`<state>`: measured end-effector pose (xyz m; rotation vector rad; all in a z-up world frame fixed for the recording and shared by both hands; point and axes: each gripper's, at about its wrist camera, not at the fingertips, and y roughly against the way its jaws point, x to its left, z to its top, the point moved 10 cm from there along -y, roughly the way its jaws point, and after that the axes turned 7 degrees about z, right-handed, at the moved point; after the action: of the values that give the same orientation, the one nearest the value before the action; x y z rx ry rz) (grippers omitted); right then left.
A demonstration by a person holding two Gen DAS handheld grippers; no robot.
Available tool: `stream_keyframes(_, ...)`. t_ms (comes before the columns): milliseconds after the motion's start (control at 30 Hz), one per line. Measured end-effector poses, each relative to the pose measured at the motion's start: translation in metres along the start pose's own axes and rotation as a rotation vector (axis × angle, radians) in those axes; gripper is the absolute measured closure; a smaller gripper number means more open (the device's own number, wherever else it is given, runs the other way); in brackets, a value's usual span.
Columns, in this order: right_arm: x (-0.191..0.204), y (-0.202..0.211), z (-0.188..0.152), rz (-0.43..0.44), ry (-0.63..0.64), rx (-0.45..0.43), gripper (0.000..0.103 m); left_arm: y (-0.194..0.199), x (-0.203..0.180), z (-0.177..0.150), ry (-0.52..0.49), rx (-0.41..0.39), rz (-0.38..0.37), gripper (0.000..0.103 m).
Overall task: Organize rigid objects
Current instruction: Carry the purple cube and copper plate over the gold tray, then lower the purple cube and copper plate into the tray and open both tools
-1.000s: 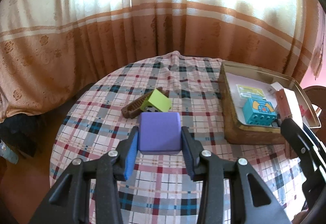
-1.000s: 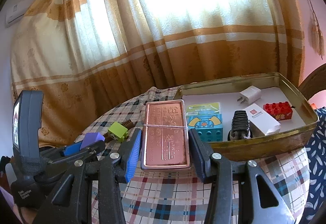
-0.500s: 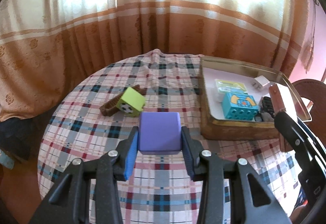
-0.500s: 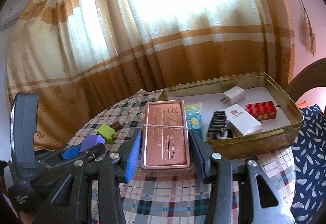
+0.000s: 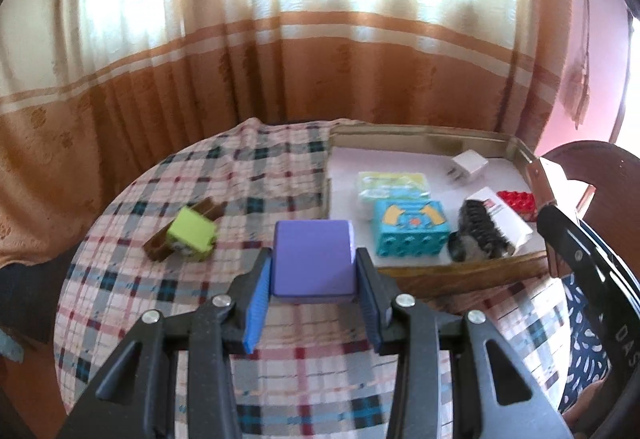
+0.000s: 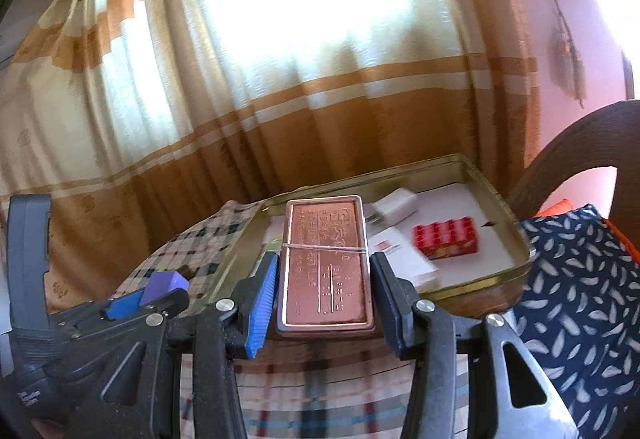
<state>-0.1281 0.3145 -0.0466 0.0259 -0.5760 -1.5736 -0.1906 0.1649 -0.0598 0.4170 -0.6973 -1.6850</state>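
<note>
Currently | left gripper [image 5: 313,275] clamps cube [image 5: 313,262] above table, beside tray [image 6: 505,277] | right gripper [image 6: 324,284] clamps tin [image 6: 325,262] over tray's near wall | risk: tin lands on crowded contents, tilts.

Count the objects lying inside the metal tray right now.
6: white charger at the back, green-yellow packet, teal toy block, black ribbed object, white box, red brick. Others may hide behind the held copper tin.
</note>
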Motion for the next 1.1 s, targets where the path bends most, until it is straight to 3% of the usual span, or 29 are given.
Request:
stream_keyframes(200,-0.032,0.002,0.023,-0.060,-0.010,-0.031,0.054,-0.004,-0.033,0.020,-0.049,-0.028,-0.018,0.064)
stream_keyframes(433,-0.066,-0.006,0.043,-0.121,-0.021,-0.044,0.054,-0.022,-0.066,0.032,-0.057,-0.008,-0.052,0.064)
stream_keyframes(1100,-0.103,-0.065,0.051,-0.195,-0.022,0.070,0.054,-0.080,-0.115,0.044,-0.098,0.068,-0.055,0.064)
